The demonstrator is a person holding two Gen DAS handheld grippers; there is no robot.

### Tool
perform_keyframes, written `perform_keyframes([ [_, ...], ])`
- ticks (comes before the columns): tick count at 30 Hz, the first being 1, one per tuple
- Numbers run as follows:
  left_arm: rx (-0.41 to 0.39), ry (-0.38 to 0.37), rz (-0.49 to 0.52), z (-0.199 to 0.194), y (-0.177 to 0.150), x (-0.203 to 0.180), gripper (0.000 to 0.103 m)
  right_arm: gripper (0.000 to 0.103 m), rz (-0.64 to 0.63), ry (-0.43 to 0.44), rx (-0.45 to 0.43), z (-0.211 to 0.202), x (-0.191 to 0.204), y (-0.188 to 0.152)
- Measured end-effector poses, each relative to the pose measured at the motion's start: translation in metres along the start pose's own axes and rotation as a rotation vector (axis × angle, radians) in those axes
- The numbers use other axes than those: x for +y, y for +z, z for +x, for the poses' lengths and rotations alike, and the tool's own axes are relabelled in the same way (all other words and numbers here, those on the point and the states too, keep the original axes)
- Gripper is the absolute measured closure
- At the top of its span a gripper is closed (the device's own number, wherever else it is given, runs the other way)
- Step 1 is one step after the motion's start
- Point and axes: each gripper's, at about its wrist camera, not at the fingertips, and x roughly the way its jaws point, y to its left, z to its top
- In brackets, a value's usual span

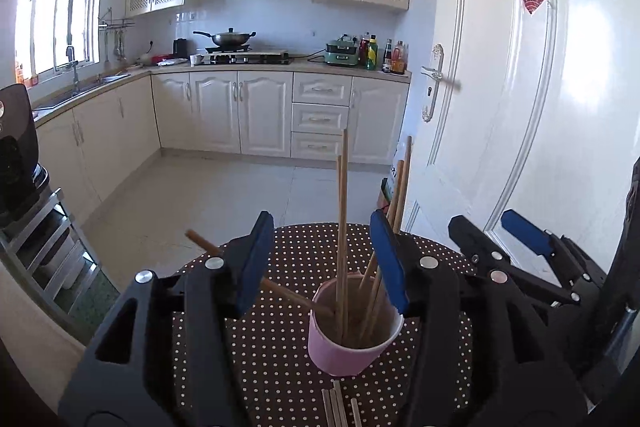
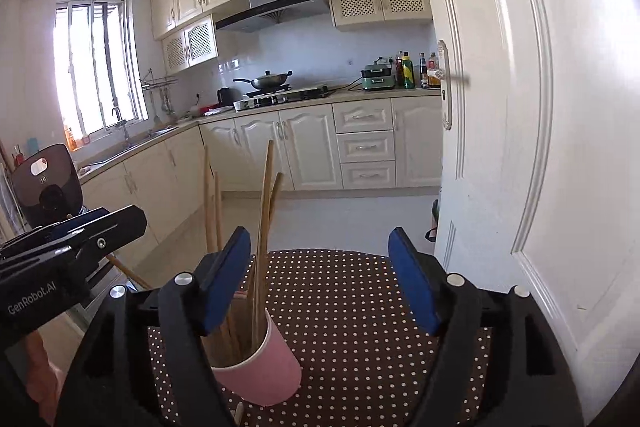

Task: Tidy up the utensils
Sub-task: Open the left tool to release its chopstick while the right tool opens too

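A pink cup (image 1: 352, 343) stands on the brown polka-dot table (image 1: 280, 355) and holds several wooden chopsticks (image 1: 342, 227). My left gripper (image 1: 324, 263) is open above and around the cup; one chopstick (image 1: 280, 289) leans out to the left past its left finger, untouched as far as I can tell. A few more chopsticks (image 1: 334, 405) lie on the table in front of the cup. In the right wrist view the cup (image 2: 260, 367) sits just under the left finger of my right gripper (image 2: 320, 279), which is open and empty. The left gripper's body (image 2: 60, 251) shows at the left.
A white door (image 1: 540, 107) stands close on the right. A black appliance (image 1: 16, 155) sits on a metal rack (image 1: 52, 251) at the left. Kitchen cabinets, stove and wok (image 1: 228, 39) are far behind, across a tiled floor.
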Motion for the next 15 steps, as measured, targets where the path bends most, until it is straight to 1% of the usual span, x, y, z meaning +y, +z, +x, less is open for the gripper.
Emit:
perform_keyframes([
  [7,0.006,0.008,-0.010,-0.014,-0.005,0.003,0.052,0.019,-0.006,-0.010,-0.026,-0.022,0.002,0.001],
  [11,0.000,0.023,-0.012,-0.026,-0.012,0.004,0.049,0.009,-0.029,-0.016,-0.043,-0.037,0.009,-0.001],
  [15,-0.005,0.029,-0.021,-0.040,-0.021,0.011,0.042,0.008,-0.053,-0.010,-0.042,-0.051,0.016,-0.006],
])
